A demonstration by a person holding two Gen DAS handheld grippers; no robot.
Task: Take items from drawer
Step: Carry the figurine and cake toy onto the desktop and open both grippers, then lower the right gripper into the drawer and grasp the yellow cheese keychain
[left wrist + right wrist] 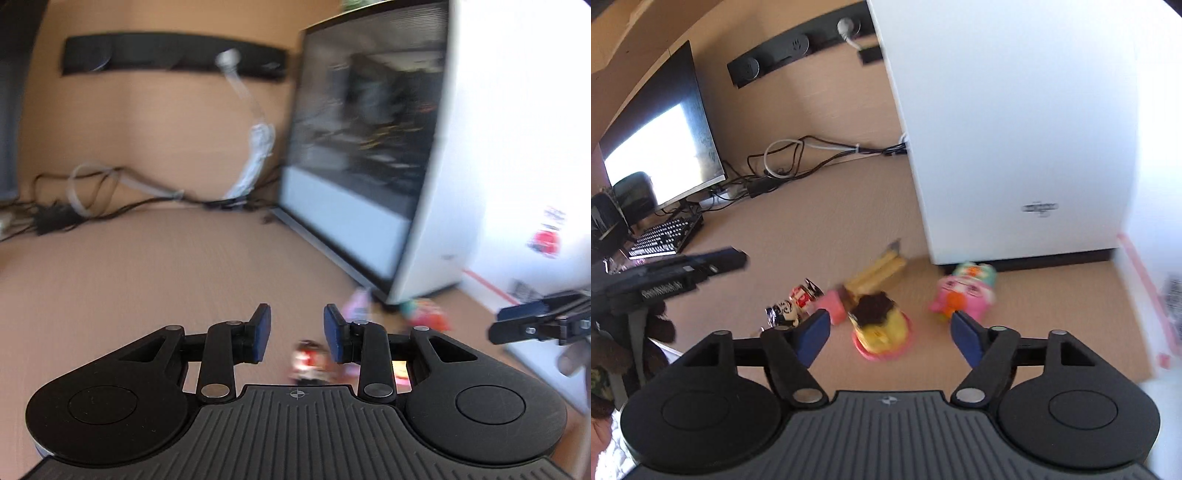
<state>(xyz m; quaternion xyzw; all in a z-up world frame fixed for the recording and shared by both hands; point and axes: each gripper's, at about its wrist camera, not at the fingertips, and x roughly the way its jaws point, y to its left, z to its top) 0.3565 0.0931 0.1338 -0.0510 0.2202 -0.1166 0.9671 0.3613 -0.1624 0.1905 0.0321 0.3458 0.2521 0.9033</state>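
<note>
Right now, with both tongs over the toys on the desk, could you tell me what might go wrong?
1. The yellow cake toy sits beside a pink block and small figures; the right tongs, open, could knock a neighbour.
2. The left tongs hang close by, so the two could collide.
3. Both views are blurred, so aim may be off.

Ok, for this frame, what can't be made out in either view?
- Drawer: in neither view, so what is left inside cannot be told.
- Small toys: left wrist view, motion-blurred and partly behind the left tongs.
- Pink toy: right wrist view, blurred; its kind is unclear.
- Label on the white case: too small to read.
</note>
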